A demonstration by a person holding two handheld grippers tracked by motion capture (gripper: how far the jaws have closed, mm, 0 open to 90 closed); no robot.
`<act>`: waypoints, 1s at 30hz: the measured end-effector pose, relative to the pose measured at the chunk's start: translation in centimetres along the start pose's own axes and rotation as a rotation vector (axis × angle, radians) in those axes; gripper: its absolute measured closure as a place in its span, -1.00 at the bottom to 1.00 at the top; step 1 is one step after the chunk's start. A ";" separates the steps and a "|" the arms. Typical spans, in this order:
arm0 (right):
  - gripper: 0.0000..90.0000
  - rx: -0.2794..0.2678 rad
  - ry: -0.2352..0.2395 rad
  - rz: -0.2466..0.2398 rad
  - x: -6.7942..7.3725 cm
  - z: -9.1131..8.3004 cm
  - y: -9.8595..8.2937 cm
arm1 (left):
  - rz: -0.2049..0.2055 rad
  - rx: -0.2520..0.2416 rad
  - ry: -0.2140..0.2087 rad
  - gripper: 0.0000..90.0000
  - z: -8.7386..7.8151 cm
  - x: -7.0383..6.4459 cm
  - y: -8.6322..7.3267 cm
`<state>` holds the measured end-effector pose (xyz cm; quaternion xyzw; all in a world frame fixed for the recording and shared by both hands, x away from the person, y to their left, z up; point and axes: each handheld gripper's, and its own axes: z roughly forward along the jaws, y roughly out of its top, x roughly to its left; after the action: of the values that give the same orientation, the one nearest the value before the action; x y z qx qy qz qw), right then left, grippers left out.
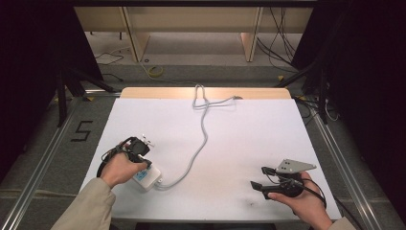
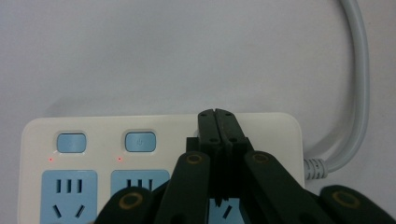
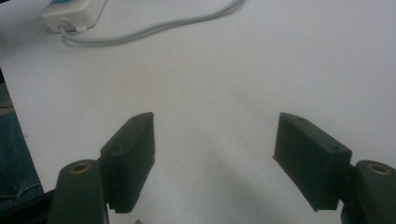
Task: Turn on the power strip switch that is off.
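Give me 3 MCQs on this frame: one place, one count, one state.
1. Where does the white power strip with blue sockets lie?
A. near-left part of the white table
B. far-right corner
C. on the floor

2. How many small red lights glow on the strip's face in the left gripper view?
A. none
B. two
C. five

3. How do the right gripper jaws stand?
A. shut
B. clamped on the grey cable
C. wide open

Key: A, it sits under the left gripper; B, one below each blue button; C, bare table shows between them.
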<state>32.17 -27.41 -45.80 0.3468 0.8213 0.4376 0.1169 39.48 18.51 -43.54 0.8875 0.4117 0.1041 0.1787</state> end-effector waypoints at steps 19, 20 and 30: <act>-0.35 0.001 0.001 -0.002 0.1 0.0 0.0 | -0.020 0.008 -0.012 1.00 0.0 0.2 0.0; -0.35 0.001 0.002 -0.002 0.1 0.0 0.0 | -0.020 0.008 -0.014 1.00 0.0 0.2 0.0; -0.35 0.001 0.001 -0.006 0.1 0.0 0.0 | -0.021 0.023 -0.017 1.00 0.1 0.3 0.1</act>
<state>32.09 -27.31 -45.80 0.3443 0.8226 0.4370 0.1173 39.74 18.68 -43.57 0.8860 0.4206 0.0902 0.1731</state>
